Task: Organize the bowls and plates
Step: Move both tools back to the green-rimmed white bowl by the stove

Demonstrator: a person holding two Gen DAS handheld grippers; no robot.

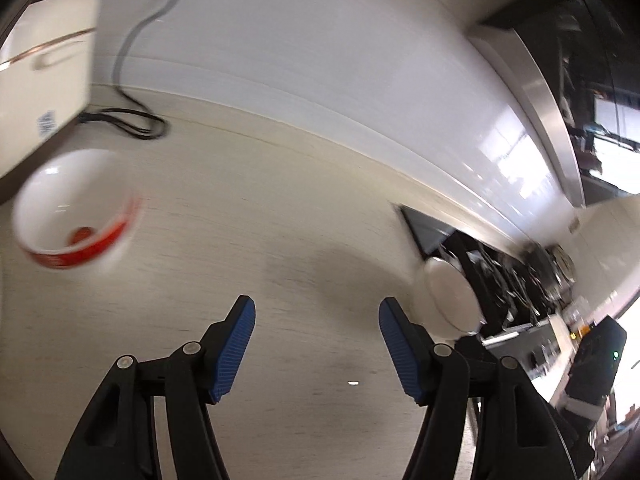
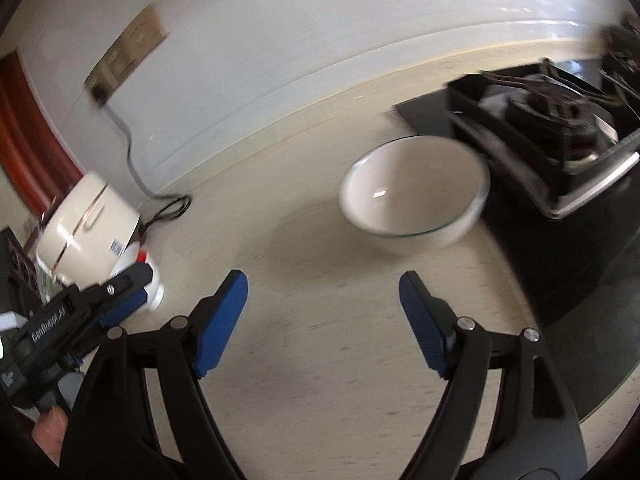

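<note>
In the left wrist view a white bowl with a red rim band [image 1: 76, 212] stands on the pale counter at the far left, well off to the side of my left gripper [image 1: 316, 308], which is open with only bare counter between its blue pads. A plain white bowl [image 1: 448, 292] shows side-on just past the right finger. In the right wrist view that plain white bowl [image 2: 416, 192] sits upright ahead and slightly right of my right gripper [image 2: 324, 280], open and holding nothing. My left gripper [image 2: 144, 286] appears at the left, in front of the red-rimmed bowl [image 2: 154, 294].
A cream rice cooker [image 2: 88, 228] stands at the left with its dark cable [image 2: 168, 208] running up to a wall socket [image 2: 128, 52]. A black gas stove [image 2: 560, 140] takes up the counter's right side, close behind the white bowl. Both views are blurred.
</note>
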